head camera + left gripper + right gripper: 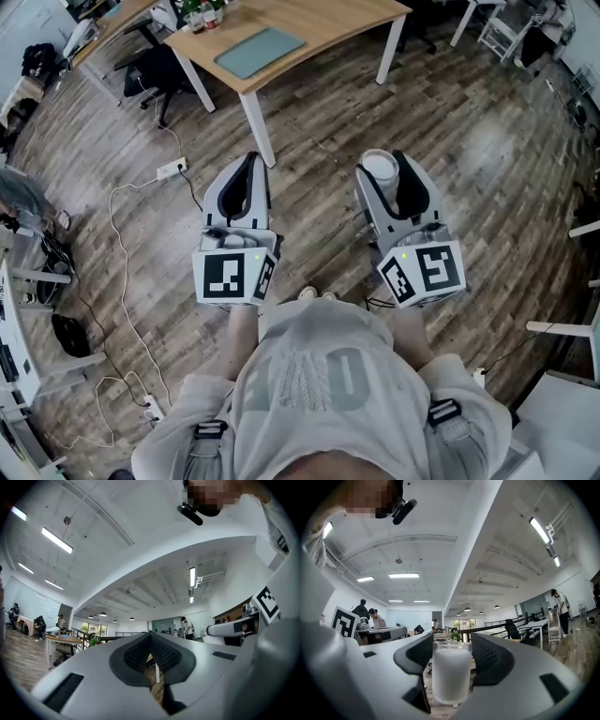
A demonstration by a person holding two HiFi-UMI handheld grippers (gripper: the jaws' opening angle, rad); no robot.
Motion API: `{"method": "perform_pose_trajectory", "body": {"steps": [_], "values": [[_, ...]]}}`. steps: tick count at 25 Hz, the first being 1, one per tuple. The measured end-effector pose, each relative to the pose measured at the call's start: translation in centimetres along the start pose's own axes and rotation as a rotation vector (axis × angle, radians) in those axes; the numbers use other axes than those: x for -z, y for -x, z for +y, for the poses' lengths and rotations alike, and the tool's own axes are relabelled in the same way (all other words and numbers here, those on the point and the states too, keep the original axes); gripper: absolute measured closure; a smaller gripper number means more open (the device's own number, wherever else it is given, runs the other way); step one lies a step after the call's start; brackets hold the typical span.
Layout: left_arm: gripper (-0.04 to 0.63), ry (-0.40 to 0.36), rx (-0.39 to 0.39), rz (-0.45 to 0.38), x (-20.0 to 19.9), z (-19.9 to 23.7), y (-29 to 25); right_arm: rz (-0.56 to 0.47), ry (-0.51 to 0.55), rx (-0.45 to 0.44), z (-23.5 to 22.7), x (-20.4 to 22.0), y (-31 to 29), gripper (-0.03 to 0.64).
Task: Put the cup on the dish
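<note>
One risk: cup pinched in right gripper over floor (no dish seen); slip drops it. Left gripper pressed together.

**Head view:** camera above the person, facing steeply down at the floor. The left tool and right tool sit close beneath it, with a counter at the top edge.

**Left gripper view:** mounted on the left tool, sighting along its jaws, pitched up toward the ceiling.

**Right gripper view:** mounted likewise, nearer level, with the cup close before the lens.

**Overlap:** each gripper view catches the opposite tool's marker cube. The head view covers both tools.
</note>
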State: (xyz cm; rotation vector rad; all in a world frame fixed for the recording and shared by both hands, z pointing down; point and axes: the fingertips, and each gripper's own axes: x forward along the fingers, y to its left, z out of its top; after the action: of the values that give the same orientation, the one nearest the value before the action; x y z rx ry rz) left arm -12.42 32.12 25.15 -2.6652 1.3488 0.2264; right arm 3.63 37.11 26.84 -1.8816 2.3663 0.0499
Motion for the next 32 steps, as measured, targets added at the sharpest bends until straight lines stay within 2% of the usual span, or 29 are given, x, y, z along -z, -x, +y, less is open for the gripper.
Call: {"method": "perform_pose_trajectory", "body": {"steps": [9,13,17,23,32], "values": [[0.586,-0.042,-0.019,0.022,1.6,-2.2,-1.9,0.029,-0.026,-0.009,-3.6,2.1,-0.1,0.363],[0.586,-0.036,-0.054,0.036,2.7,-0.7,-2.8,0.056,-0.056,-0.029,-4.1,3.6,-1.2,0.364],[0.586,-0.024,-0.075,0.031,4.2,1.5,-5.8,0.059,-0.048,-0.024,-5.5,4.4,-3.8,0.364],[0.586,-0.012,-0.07,0.032,6.5,5.5,-13.5,0.061,-0.032,-0.002,-9.1,5.3,-10.7,0.364],[0.586,-0.006,-0.053,0.021,8.1,14.1,-27.9,0.049,-0.015,-0.007,-13.7,4.4,-26.9,0.364]]}}
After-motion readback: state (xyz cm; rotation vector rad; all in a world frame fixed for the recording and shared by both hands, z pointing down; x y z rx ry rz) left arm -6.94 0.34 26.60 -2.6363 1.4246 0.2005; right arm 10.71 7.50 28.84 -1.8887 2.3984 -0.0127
